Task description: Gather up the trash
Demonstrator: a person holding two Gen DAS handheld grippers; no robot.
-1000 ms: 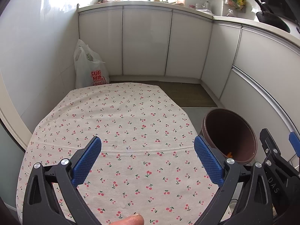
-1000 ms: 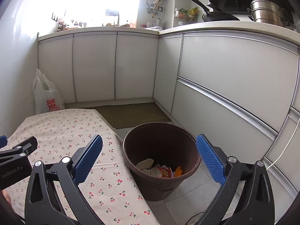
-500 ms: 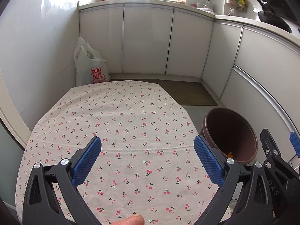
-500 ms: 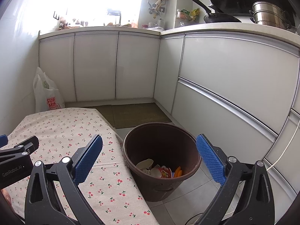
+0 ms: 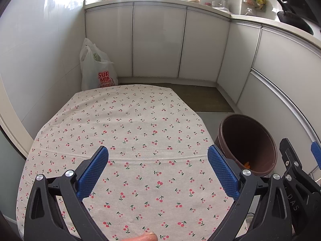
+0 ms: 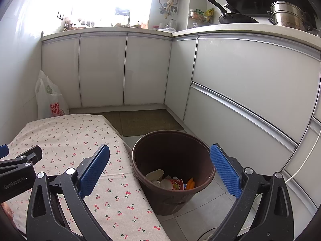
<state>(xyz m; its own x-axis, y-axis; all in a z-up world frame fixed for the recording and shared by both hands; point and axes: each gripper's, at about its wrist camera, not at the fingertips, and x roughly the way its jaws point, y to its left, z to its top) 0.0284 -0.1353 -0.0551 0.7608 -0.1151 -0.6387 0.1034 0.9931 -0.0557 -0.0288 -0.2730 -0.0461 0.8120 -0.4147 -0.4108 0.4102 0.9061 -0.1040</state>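
Two grippers hang over a small kitchen, and both are wide open with nothing in them. The left gripper [image 5: 158, 172] is above a table [image 5: 140, 120] that wears a cloth with little red cherries on it. Its blue pads [image 5: 92, 172] are far apart, and only the cloth shows between them. A fingertip [image 5: 147, 237] of the person peeks in at the bottom edge of the left view.

The right gripper [image 6: 159, 172] is above the floor, just past the right side of the table [image 6: 66, 138]. Its blue pads [image 6: 225, 171] are far apart too. A brown bucket [image 6: 172, 198] stands on the tile floor between them in the right view, close beside the table. The trash [image 6: 170, 181] lies at the bottom of the bucket: some white and cream scraps, a cup with red print, and something orange. From the left view the bucket [image 5: 247, 144] shows on the right, and only a bit of orange can be seen inside it.

A white plastic bag [image 5: 96, 70] with red letters sits on the floor past the far end of the table, against the white cupboards [image 5: 158, 42]. A green mat [image 6: 144, 120] lies on the floor in front of the cupboards. A black pan [image 6: 234, 17] and a shiny steel pot [image 6: 289, 17] sit up on the counter.
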